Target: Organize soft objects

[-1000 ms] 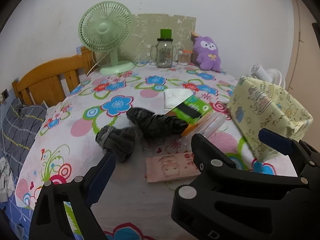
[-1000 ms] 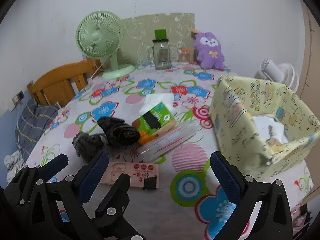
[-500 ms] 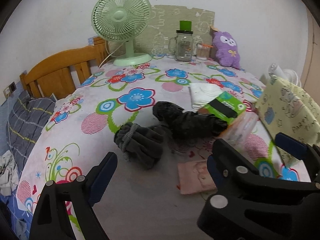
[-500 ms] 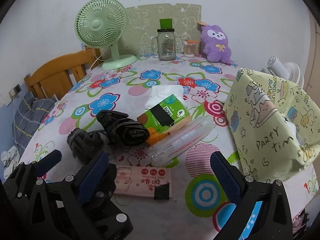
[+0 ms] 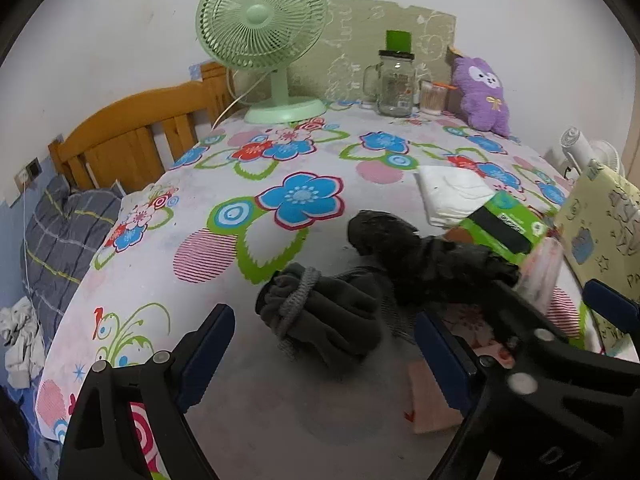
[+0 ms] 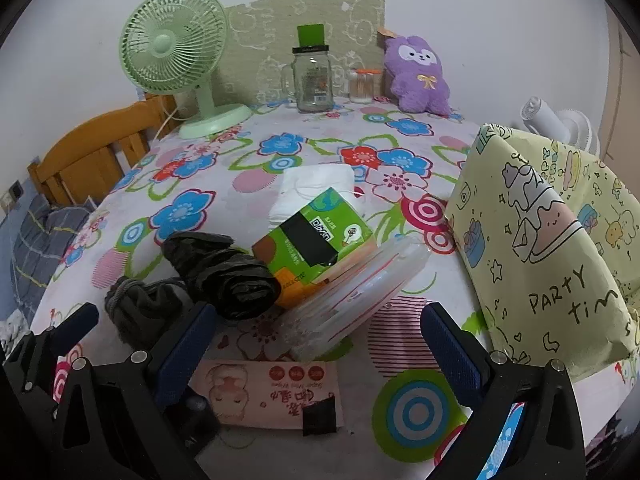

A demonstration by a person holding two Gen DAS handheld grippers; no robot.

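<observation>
Floral-clothed counter [image 5: 304, 200], green fan [image 5: 260, 36] and purple plush [image 6: 418, 76] at the back wall. Grey bundled cloth [image 5: 320, 316], tied with cord, lies between the wide-open jaws of the left gripper [image 5: 320, 344], untouched. Likely light, limp, compressible; best pinched across its thick middle, near the cord. Black plastic roll [image 6: 224, 276] just beside it, probably slippery. Right gripper [image 6: 316, 344] also open and empty, over a pink wipes packet [image 6: 268, 394]. Right view alone shows the whole yellow party box [image 6: 552, 248], clear pouch [image 6: 356, 288] and green tissue pack [image 6: 316, 236]; left view alone shows the bundle unobstructed.
</observation>
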